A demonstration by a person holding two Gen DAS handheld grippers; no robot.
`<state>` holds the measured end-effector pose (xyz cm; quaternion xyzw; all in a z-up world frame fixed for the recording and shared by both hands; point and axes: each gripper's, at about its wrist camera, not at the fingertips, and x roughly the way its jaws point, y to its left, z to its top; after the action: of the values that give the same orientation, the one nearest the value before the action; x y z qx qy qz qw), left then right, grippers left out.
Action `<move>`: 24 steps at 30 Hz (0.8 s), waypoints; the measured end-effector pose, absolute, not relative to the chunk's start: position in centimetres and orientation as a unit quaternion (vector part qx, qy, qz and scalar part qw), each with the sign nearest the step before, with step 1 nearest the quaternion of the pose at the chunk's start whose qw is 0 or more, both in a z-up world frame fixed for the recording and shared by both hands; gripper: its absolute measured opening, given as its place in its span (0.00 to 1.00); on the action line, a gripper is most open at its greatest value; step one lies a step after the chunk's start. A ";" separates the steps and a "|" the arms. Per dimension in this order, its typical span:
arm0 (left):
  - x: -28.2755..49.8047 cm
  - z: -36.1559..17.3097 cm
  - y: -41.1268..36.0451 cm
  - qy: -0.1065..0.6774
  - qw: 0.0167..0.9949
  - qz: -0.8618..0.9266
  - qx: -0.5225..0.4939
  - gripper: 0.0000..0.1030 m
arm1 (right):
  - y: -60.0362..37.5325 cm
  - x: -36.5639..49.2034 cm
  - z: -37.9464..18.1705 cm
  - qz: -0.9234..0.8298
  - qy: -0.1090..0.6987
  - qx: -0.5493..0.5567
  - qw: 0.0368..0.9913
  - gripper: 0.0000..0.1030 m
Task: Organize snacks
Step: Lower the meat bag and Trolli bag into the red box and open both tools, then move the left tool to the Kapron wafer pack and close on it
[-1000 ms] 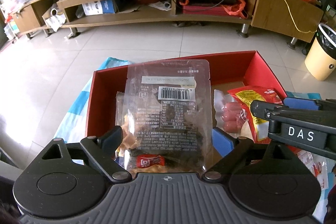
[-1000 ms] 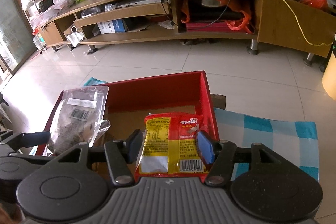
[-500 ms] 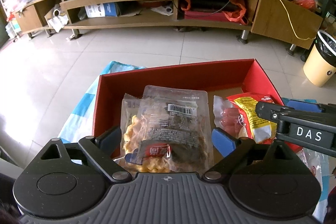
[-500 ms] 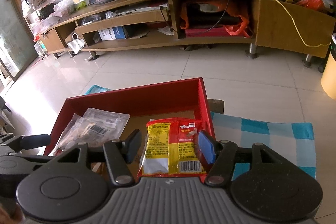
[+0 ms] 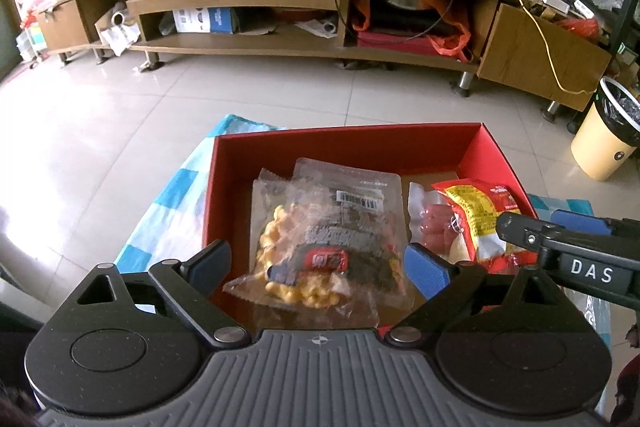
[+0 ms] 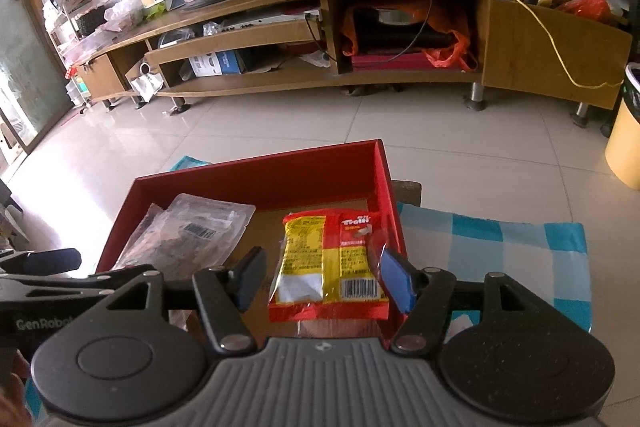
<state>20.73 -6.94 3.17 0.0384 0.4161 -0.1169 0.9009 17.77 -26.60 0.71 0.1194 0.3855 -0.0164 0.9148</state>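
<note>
only the left wrist view shows the sausage pack [image 5: 430, 223], a clear pouch of pink links tucked under the left edge of the red-and-yellow packet [image 5: 478, 217], and the puffed yellow snack [image 5: 280, 255] beneath the clear pouch [image 5: 344, 227]. the right wrist view alone shows the packet's [image 6: 330, 263] barcode and the blue-checked cloth [image 6: 500, 247] at centre right. the red box [image 5: 348, 147] is matte card with a brown floor; the pouches are glossy, crinkled film. the left gripper [image 5: 318, 265] is spread wide, holding nothing, the clear pouch lying loose in the box between its blue pads. the right gripper [image 6: 322, 279] is parted too; the packet lies between its fingers, whether the right pad touches it i cannot tell.
</note>
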 end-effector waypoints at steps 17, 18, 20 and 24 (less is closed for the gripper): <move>16.6 2.4 -3.9 0.431 0.895 -0.110 0.023 0.94 | -24.8 14.1 0.2 -0.003 0.408 0.098 0.908 0.64; 16.2 2.2 -3.6 0.436 0.893 -0.109 0.022 0.94 | -24.7 13.9 0.1 -0.002 0.411 0.097 0.907 0.64; 15.5 1.6 -3.0 0.446 0.888 -0.106 0.019 0.94 | -24.6 13.6 -0.1 -0.001 0.415 0.093 0.905 0.64; 13.8 0.0 -1.6 0.474 0.875 -0.100 0.017 0.95 | -24.1 12.9 -0.4 0.005 0.423 0.083 0.902 0.64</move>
<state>13.77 -1.59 -0.01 0.0170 0.4743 -0.0997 0.8745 12.94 -24.10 -0.40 0.0832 0.4227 0.0055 0.9024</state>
